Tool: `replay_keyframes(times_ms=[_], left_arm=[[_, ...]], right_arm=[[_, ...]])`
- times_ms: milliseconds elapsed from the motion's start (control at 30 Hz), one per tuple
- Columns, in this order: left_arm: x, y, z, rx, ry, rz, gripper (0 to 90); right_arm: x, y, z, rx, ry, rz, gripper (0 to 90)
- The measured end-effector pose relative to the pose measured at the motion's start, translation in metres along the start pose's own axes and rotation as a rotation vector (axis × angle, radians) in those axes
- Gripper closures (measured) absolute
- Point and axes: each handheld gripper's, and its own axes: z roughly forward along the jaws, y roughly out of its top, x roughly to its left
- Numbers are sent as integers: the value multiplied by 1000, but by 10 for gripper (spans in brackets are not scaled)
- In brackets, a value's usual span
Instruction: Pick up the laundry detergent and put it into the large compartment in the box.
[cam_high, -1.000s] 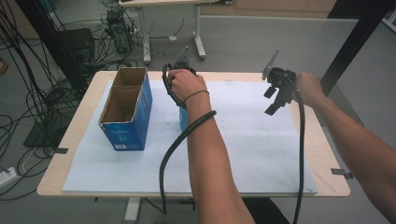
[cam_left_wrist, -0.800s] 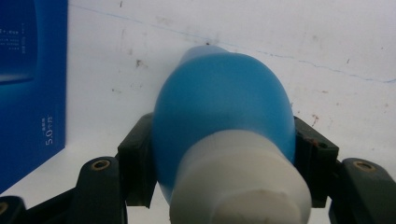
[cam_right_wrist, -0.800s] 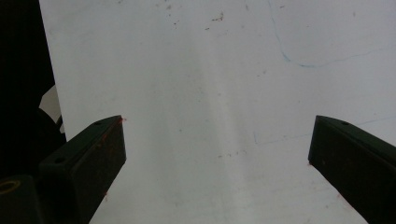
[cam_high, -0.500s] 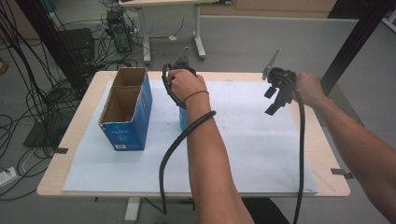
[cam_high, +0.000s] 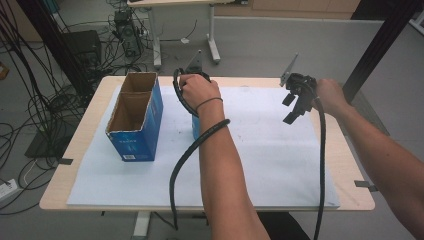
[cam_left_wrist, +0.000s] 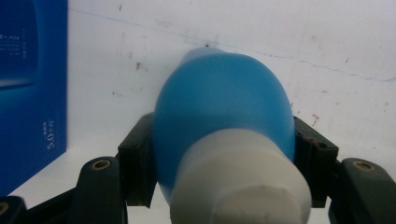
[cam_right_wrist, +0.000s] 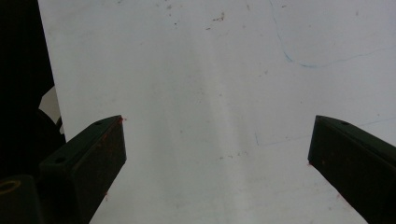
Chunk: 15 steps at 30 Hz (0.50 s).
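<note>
A blue bottle (cam_left_wrist: 224, 112) with a white cap (cam_left_wrist: 240, 184) stands on the white sheet, clamped between the two black jaws of my left gripper (cam_left_wrist: 224, 154). From above, the bottle (cam_high: 195, 127) peeks out just under the left hand, to the right of the blue cardboard box (cam_high: 135, 120). My right gripper (cam_high: 294, 107) hovers over the sheet near the table's far right, its jaws wide apart with only white sheet (cam_right_wrist: 210, 93) between them.
The open-topped blue box has two compartments and also rises at the left edge of the left gripper view (cam_left_wrist: 30, 84). The white sheet (cam_high: 260, 165) covers most of the wooden table (cam_high: 350, 200). Black cables trail from both grippers toward the near edge.
</note>
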Motion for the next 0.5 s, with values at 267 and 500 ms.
replay_keyframes(times_ms=[267,500], left_arm=[[2,-2,-4,-15,4,48,377],[10,-6,-30,-22,-15,114,377]], right_arm=[[3,1,-1,1,-8,12,40],[11,5,-3,3,-23,21,40]])
